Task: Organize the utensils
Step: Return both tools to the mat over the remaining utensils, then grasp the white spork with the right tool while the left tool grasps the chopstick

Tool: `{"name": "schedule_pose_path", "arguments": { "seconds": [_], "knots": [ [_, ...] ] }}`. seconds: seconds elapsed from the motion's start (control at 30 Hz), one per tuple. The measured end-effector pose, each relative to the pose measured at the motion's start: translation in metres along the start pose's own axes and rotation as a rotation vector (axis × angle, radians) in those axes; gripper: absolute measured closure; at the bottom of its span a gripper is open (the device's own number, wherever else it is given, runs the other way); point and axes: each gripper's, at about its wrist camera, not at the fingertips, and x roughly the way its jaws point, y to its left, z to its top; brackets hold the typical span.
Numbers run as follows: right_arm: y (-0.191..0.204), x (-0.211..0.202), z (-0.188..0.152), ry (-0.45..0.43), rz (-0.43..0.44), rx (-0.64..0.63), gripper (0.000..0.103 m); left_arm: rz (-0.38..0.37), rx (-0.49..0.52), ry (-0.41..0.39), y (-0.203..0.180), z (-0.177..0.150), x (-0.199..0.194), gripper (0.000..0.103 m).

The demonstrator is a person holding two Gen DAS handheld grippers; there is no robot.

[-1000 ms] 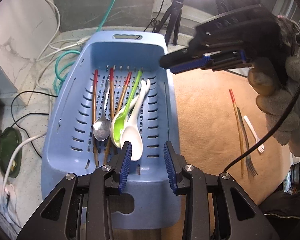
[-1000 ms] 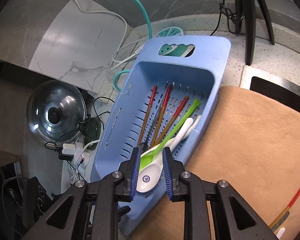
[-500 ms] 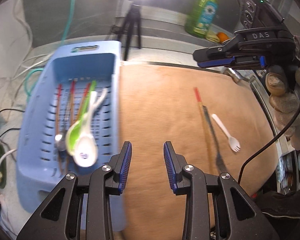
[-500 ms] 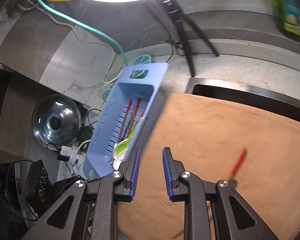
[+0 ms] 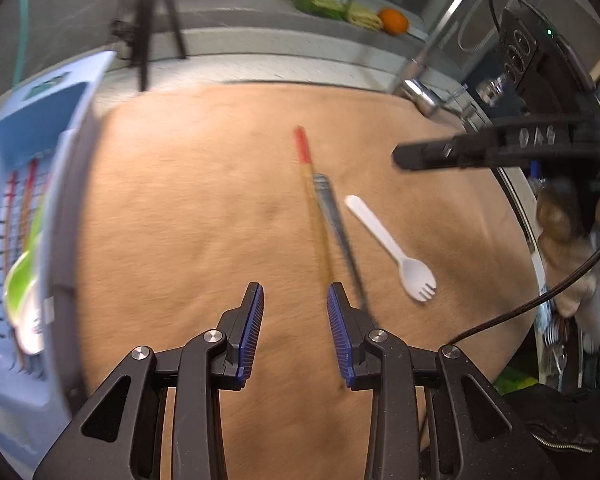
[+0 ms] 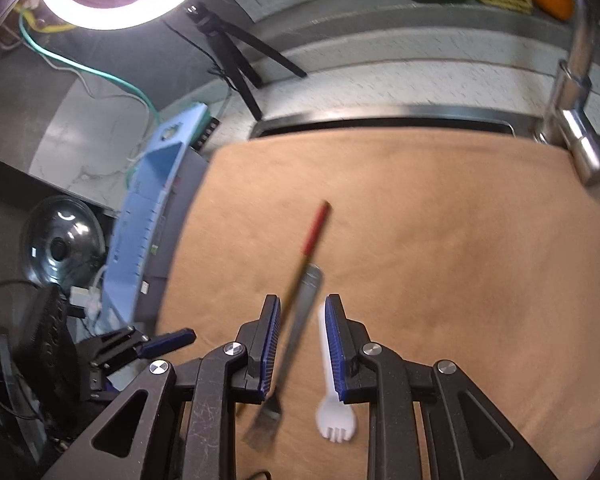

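here, left wrist view: the left claw [image 5: 295, 322] is hanging open and empty over the tan mat [image 5: 204, 208] covering the desk. a red-tipped chopstick [image 5: 311, 196] and a metal fork [image 5: 338, 228] are lying just beside each other on the mat ahead of the claw, blurred, with a white plastic fork [image 5: 388, 242] lying near them to the right, tines pointing toward the camera. the blue basket [image 5: 28, 208] is sitting at the left edge, holding a green spoon [image 5: 22, 276], a white spoon [image 5: 32, 330] and more red-tipped chopsticks [image 5: 20, 196]. the right claw [image 5: 404, 157] is showing side-on at upper right.

right wrist view: the right claw [image 6: 303, 350] is standing open and gripping nothing, low over the mat [image 6: 440, 240]. the metal fork [image 6: 296, 332] is running between its fingers, the chopstick [image 6: 314, 234] is lying alongside to the left, and the white plastic fork [image 6: 332, 416] is lying partly hidden by the right finger. the blue basket [image 6: 148, 216] is sitting at the mat's left edge. the left claw [image 6: 168, 340] is showing at lower left.
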Motion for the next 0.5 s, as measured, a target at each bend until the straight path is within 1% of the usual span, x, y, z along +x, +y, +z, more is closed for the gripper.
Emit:
{"name": "schedule_pose_path", "arguments": {
  "seconds": [0.03,0.17,0.3,0.37,0.5],
  "knots": [
    [-0.003,0.004,-0.004,0.01,-0.011,0.0,0.082,-0.009,0.006,0.009,-0.003,0.002,0.005,0.072],
    [-0.01,0.019,-0.019,0.049,-0.024,0.007,0.082,-0.001,0.039,0.046,-0.012,0.013,0.024,0.072],
    [-0.006,0.025,-0.025,0.059,-0.044,-0.019,0.082,0.015,0.044,0.077,-0.011,0.022,0.038,0.072],
    [-0.003,0.029,-0.027,0.066,-0.067,-0.035,0.082,0.036,0.051,0.091,-0.011,0.025,0.042,0.072],
    [0.0,0.039,-0.03,0.086,-0.091,-0.06,0.082,0.037,0.068,0.104,-0.015,0.03,0.05,0.072]
  ]
}}
